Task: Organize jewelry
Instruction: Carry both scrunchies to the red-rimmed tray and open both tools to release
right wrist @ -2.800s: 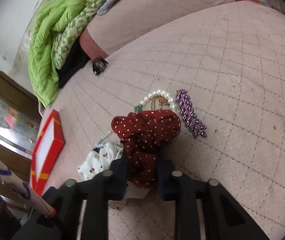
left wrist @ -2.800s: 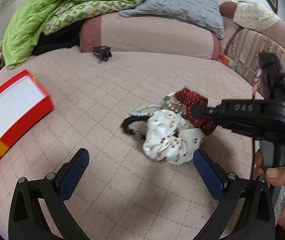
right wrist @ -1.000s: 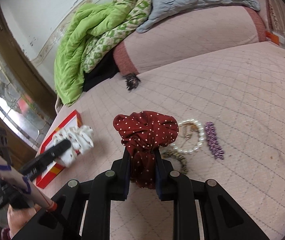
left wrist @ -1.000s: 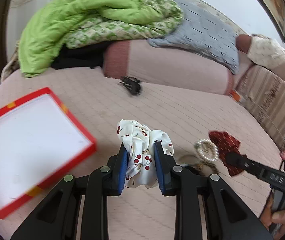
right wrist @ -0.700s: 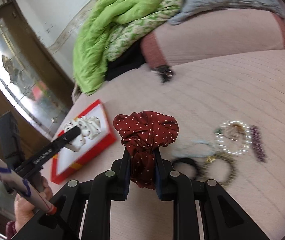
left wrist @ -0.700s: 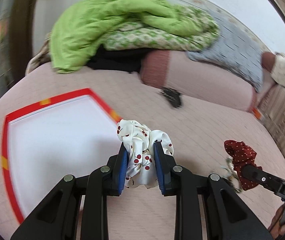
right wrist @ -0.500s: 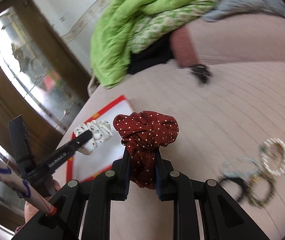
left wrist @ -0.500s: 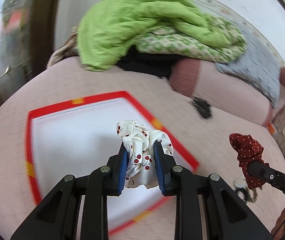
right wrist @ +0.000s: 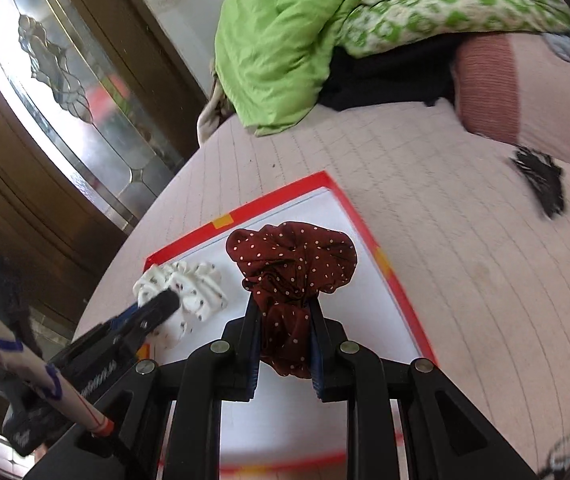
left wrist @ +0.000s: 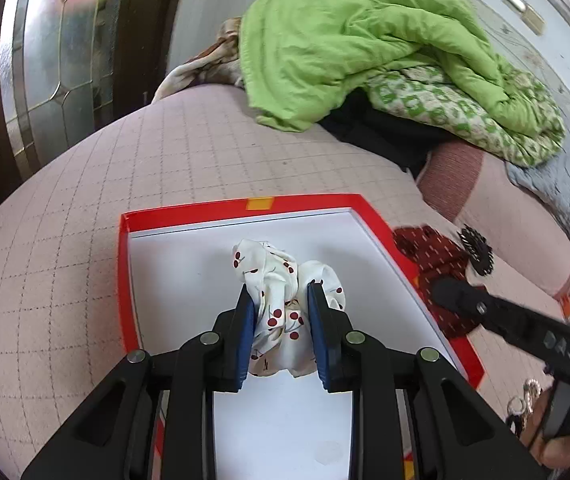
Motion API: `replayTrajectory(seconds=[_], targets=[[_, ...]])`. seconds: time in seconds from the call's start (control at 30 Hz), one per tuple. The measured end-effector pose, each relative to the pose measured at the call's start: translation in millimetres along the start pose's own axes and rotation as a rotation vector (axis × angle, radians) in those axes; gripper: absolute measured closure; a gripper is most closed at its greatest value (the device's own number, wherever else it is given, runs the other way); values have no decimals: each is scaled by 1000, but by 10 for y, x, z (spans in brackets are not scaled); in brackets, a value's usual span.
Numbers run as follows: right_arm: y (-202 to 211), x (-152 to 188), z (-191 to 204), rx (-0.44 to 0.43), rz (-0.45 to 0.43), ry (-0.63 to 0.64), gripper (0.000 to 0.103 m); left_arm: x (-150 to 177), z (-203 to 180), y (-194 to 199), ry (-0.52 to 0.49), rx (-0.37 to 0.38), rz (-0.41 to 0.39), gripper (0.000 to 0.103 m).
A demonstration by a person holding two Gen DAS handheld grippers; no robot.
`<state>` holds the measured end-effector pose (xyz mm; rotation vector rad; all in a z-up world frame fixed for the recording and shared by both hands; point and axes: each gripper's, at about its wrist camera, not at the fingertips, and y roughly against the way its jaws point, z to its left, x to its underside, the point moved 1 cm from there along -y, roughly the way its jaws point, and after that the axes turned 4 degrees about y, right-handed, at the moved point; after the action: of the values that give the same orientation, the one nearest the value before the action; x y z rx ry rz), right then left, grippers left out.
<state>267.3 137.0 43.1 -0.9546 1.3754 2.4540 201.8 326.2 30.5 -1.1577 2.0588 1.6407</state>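
Observation:
My left gripper (left wrist: 281, 294) is shut on a white scrunchie with red cherries (left wrist: 281, 276), held above the white floor of a red-rimmed box (left wrist: 189, 214). My right gripper (right wrist: 283, 304) is shut on a dark red polka-dot scrunchie (right wrist: 293, 256), also over the red-rimmed box (right wrist: 401, 300). In the right wrist view the left gripper (right wrist: 165, 300) shows at the left with the white scrunchie (right wrist: 189, 284). In the left wrist view the red scrunchie (left wrist: 433, 256) and the right gripper (left wrist: 445, 288) hang by the box's right rim.
The box lies on a pink quilted bed (left wrist: 85, 184). A black hair clip (right wrist: 541, 184) lies to the right of the box. A green quilt (left wrist: 349, 48) and a pink bolster (right wrist: 525, 92) sit at the back. A glass-panelled door (right wrist: 65, 80) stands at the left. Bracelets (left wrist: 523, 400) lie at the right edge.
Both grippers have swept left from the jewelry pile, each carrying its scrunchie, and now hang over the red-rimmed box. The pile has slid out to the right edge of the views.

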Motion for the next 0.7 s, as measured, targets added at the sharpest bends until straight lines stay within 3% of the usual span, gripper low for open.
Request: replayTrajectory(seconds=[0.3,0.5,0.53,0.57,0.7], targets=[[-645,-289,2,54,73,5,79,-74,150,-160,48,-14,18,77],[-879,-363,-27,72,84,2,77,-76,193,-199,54,-38,24,61],[-887,-367,-25,76,85,2,75,-79,185,-191,52,-38,21,53],[-892,-370,-31,77,85,0,64,-80,179,-180,49,-40,16,50],[-790,-374,-51,68,63,-14,56,-104,166,-102,50,-45,-7,49]])
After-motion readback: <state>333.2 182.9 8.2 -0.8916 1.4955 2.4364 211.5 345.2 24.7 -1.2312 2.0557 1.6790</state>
